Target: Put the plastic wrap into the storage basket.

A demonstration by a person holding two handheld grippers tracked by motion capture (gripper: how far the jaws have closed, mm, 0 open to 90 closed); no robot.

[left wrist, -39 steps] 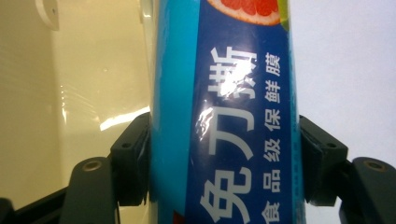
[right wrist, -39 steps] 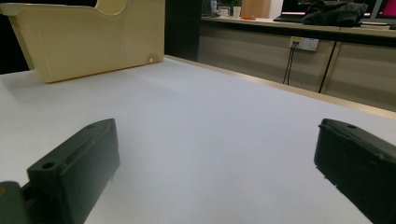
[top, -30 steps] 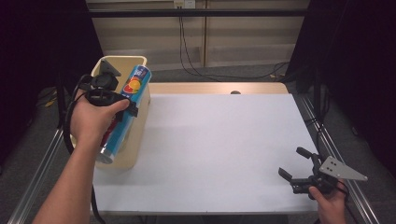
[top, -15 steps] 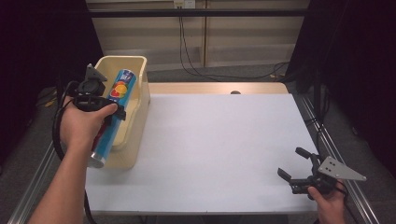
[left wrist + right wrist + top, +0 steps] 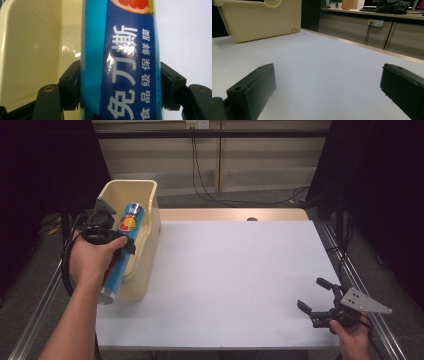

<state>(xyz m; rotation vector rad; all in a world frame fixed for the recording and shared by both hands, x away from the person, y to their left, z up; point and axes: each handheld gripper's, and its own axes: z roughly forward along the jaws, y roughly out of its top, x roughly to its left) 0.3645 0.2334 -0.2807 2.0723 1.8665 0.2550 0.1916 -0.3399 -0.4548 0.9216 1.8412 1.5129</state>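
A long blue tube (image 5: 122,245) with white Chinese lettering and a fruit picture lies tilted over the cream plastic bin (image 5: 142,195) at the table's left edge. My left gripper (image 5: 107,237) is shut on the tube (image 5: 120,62) around its middle, both pads pressed to its sides. The tube's silver lower end sticks out past the bin's near wall. My right gripper (image 5: 315,297) rests low at the table's near right corner, jaws wide apart with nothing between them (image 5: 327,90).
The white table top (image 5: 235,275) stretches between the bin and the right gripper. Metal rails run along both table sides. Cables hang down the back wall (image 5: 200,170). The bin (image 5: 259,20) shows far off in the right gripper view.
My left hand has carried the tube leftward and lower, over the bin's inside. The right gripper has stayed where it was.
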